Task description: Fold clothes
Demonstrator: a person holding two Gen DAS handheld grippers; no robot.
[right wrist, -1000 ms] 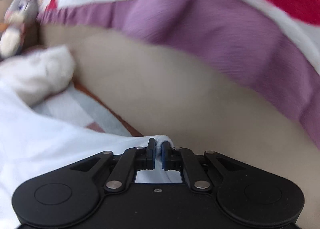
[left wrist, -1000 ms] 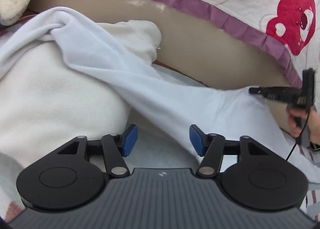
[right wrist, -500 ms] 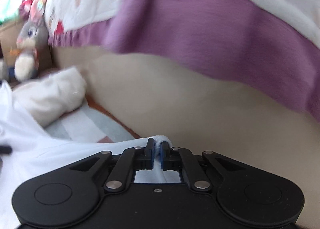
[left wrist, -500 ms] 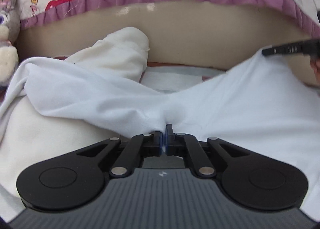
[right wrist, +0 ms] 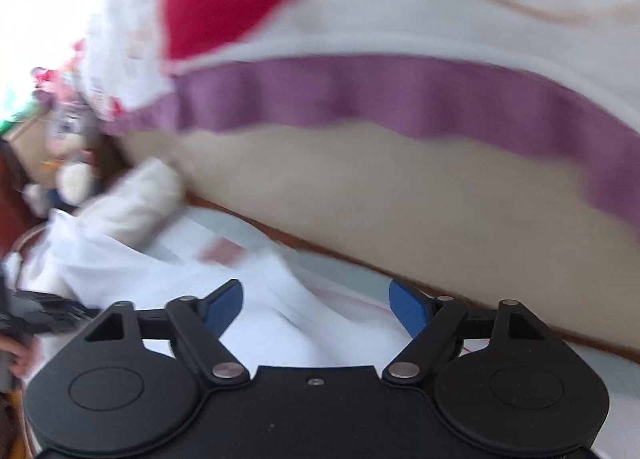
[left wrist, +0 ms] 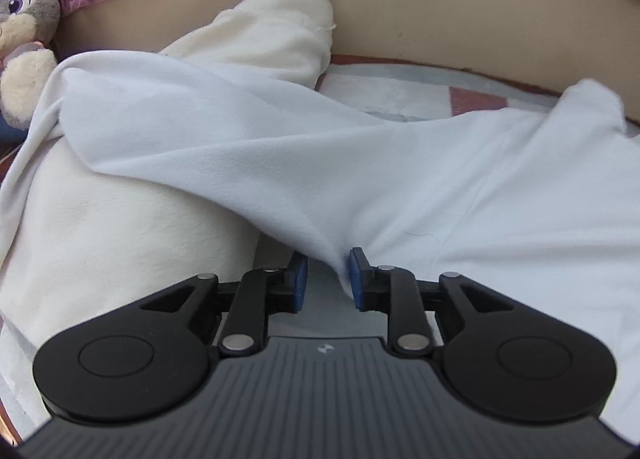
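Nearest the left wrist camera, the left gripper now stands with its blue pads a little apart, a pinched ridge of the white garment still standing between them; half a second ago those pads were clamped tight on that same ridge, so the cloth has just been let go, or is being let go. The right gripper shows the same change more plainly: its jaws, which were closed on a hem half a second ago, are now spread wide with nothing between them, and the garment lies loose below and ahead of it. The right view is blurred, so that hand is moving. With both holds given up, the garment rests on the pale striped bedding, draped over a cream fleece garment to the left, its far corner lying near the beige board. This looks like the end of one placing or folding pull. Farther off sit a grey plush rabbit and the purple-edged quilt.
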